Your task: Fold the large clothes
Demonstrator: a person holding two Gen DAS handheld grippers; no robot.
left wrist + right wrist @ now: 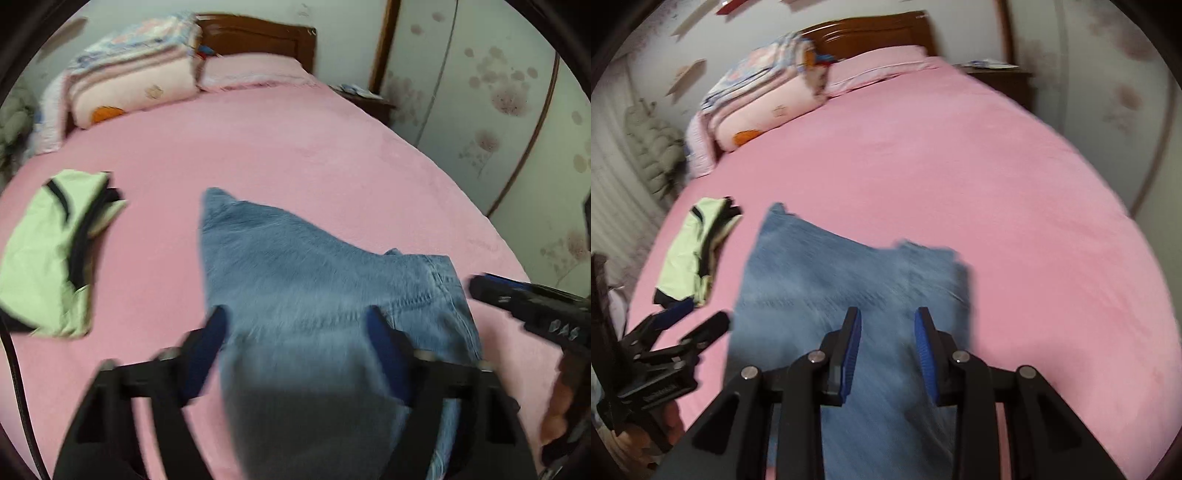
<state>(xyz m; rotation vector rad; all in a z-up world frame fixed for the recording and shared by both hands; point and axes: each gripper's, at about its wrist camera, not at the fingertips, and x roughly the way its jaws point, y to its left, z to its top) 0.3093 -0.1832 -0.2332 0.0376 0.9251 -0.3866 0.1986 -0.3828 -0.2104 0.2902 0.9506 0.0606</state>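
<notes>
Blue jeans [295, 266] lie on the pink bed [258, 147], partly folded, blurred by motion. My left gripper [295, 321] is open above the near part of the jeans, its jaws wide apart and empty. My right gripper [888, 325] is open above the jeans [827, 273], with nothing between its blue pads. The right gripper also shows at the right edge of the left wrist view [524, 299]. The left gripper shows at the lower left of the right wrist view [690, 321], open.
A folded light-green and black garment [48, 251] lies left of the jeans; it also shows in the right wrist view [698, 251]. Folded quilts [136, 74] and a pillow [255, 70] sit by the wooden headboard [258, 37]. A nightstand [369, 99] and wardrobe doors [480, 110] stand to the right.
</notes>
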